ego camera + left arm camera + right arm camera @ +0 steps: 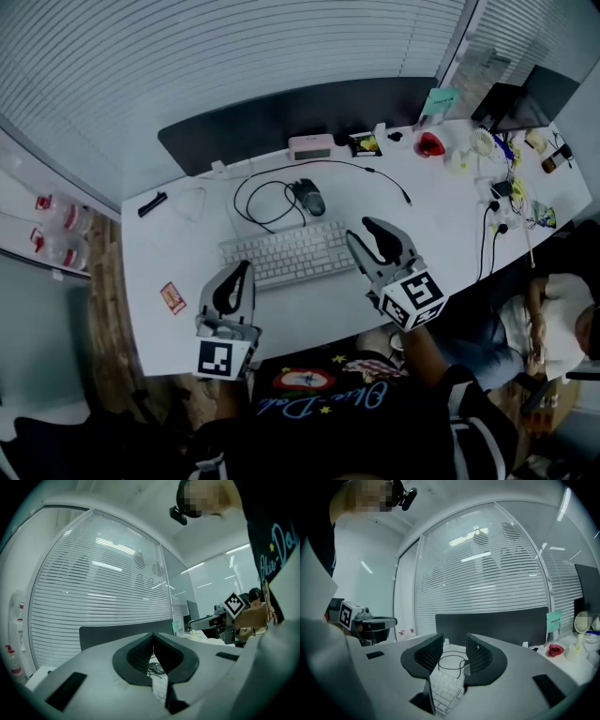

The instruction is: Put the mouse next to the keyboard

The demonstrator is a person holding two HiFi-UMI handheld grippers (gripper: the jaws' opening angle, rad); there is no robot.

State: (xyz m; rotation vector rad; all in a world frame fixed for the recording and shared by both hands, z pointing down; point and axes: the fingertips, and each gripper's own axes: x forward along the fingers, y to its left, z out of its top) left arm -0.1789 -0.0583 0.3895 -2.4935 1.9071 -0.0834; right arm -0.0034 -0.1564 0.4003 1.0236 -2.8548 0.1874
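A dark mouse (309,197) lies on the white desk (178,248) behind a white keyboard (291,253), with its black cable looped to its left. My left gripper (241,272) hovers at the keyboard's front left corner, jaws shut and empty. My right gripper (371,232) hangs just right of the keyboard with its jaws open and nothing between them. In the left gripper view the mouse (155,667) and keyboard (161,688) show below the closed tips (153,637). The right gripper view shows the keyboard (445,691) and cable loop (452,660) through the gap of the right gripper (454,641).
A dark panel (300,117) lines the desk's back edge, with a pink box (310,146), a red item (429,144) and a small fan (481,142) near it. A black marker (152,202) and a sticker (172,297) lie left. Another person (562,319) sits at right.
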